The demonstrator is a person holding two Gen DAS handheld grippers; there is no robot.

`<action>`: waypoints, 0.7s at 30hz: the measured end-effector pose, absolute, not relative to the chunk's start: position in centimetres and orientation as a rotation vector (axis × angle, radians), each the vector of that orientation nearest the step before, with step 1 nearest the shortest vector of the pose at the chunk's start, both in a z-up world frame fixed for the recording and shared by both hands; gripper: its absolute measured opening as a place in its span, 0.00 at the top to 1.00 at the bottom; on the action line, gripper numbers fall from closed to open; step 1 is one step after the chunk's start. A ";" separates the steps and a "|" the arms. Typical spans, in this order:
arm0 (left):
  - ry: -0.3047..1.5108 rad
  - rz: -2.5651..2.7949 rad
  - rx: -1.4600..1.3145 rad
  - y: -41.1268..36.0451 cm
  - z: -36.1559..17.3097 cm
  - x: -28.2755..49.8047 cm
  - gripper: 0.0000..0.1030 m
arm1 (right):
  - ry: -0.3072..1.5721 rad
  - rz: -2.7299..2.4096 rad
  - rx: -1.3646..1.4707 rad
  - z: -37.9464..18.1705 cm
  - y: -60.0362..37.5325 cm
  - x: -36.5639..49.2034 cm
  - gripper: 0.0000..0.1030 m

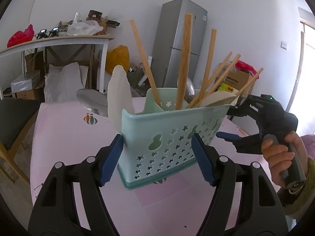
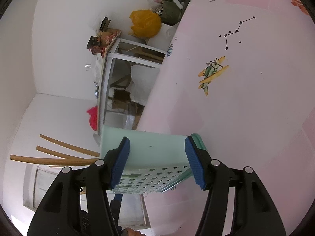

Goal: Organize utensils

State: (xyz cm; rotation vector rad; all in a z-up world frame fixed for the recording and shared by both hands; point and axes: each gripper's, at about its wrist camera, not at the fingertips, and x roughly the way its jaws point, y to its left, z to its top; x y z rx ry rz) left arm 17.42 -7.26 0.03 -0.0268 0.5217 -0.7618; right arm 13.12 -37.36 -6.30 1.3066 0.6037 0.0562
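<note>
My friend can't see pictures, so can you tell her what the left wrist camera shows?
A mint-green utensil basket with star cutouts stands tilted on a pink table, between the blue pads of the left hand-held gripper. Wooden chopsticks and a white spatula stick out of it. A hand holds the right hand-held gripper at its far end.

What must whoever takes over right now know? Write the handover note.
Left gripper: open, pads at the holder's near side, not clamped.
Right gripper: seems clamped on the holder's end, rim to base; the holder sits tilted.
Done: chopsticks and paddle stand in the holder; no loose utensils show on the table.
To do: probably set the holder upright and release.
</note>
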 end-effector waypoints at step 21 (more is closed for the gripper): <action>0.576 -0.836 -0.048 -6.2 1.0 11.9 0.35 | 0.591 -0.013 1.315 -5.6 -36.8 5.5 0.49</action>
